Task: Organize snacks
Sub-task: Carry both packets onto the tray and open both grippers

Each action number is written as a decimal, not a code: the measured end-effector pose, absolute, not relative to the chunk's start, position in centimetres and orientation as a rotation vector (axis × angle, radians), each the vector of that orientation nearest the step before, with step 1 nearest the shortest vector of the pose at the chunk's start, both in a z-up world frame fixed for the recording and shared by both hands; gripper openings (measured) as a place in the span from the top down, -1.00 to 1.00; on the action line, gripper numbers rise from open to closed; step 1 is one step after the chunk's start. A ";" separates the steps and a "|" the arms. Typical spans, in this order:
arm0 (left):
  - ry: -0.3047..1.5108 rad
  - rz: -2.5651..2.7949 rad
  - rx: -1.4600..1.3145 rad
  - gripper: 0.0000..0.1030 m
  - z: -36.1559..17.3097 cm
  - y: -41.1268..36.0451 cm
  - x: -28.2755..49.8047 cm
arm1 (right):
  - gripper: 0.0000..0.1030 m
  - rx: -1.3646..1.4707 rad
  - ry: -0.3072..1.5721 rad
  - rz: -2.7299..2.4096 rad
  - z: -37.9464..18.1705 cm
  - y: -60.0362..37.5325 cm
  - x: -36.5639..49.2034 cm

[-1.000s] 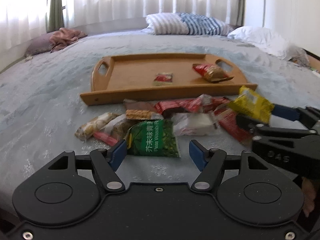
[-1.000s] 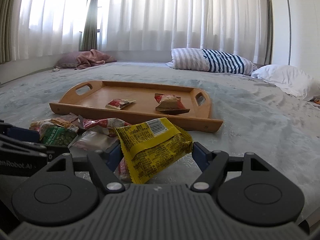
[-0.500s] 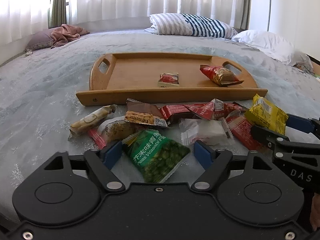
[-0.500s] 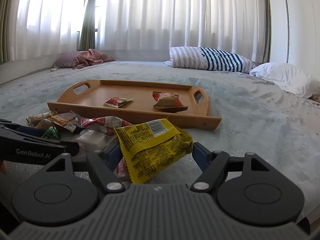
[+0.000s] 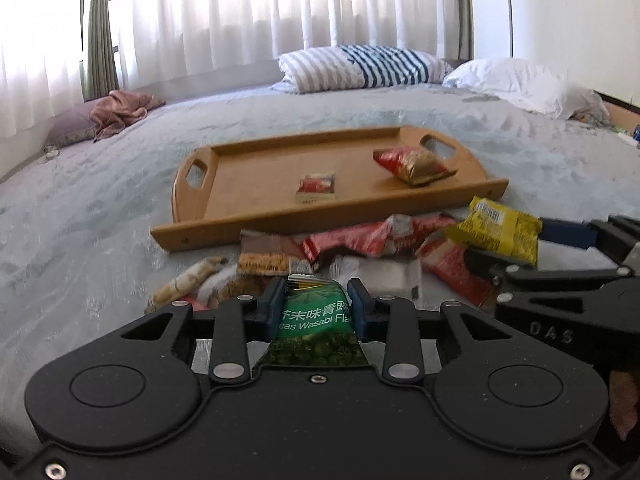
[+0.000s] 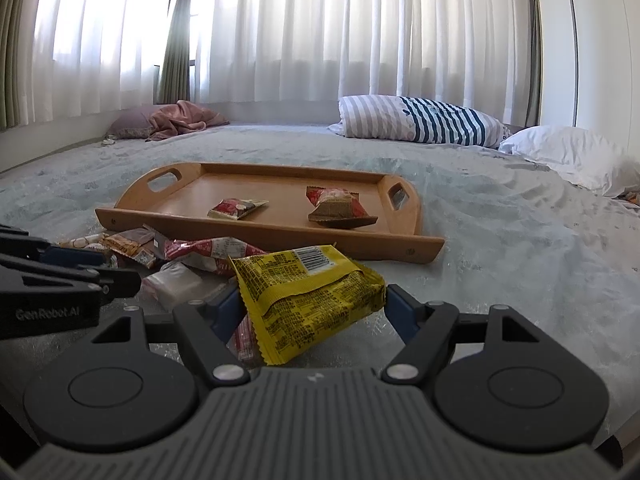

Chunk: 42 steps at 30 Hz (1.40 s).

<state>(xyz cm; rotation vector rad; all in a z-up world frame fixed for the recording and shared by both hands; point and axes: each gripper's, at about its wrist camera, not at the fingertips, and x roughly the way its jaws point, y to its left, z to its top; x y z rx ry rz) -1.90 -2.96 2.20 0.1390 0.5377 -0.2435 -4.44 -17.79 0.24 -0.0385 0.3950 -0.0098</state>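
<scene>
A: Left gripper just closed its fingers on the green crinkly wasabi-pea bag, lifted off the snack pile on the bed.

B: Yep, and right gripper holds the yellow foil packet w/ fingers wide. Both prob light, soft, slippery, so best pinched mid-body.

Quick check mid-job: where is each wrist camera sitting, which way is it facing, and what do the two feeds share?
Left wrist: behind the left gripper, facing the wooden tray; jaws have just closed on the green pea packet; right gripper at the right edge.
Right wrist: behind the right gripper holding the yellow packet; left gripper at the left edge.
Shared: tray, loose snack pile, striped pillow.
</scene>
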 end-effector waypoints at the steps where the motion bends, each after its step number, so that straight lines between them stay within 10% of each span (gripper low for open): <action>1: 0.529 -0.245 0.137 0.38 2.5 -2.9 -1.9 | -0.48 -0.036 0.394 -0.011 0.3 -17.8 -4.4; 42: 0.623 -0.097 -0.032 0.37 4.6 0.4 17.2 | -0.49 -0.072 0.451 0.225 4.7 -15.7 12.3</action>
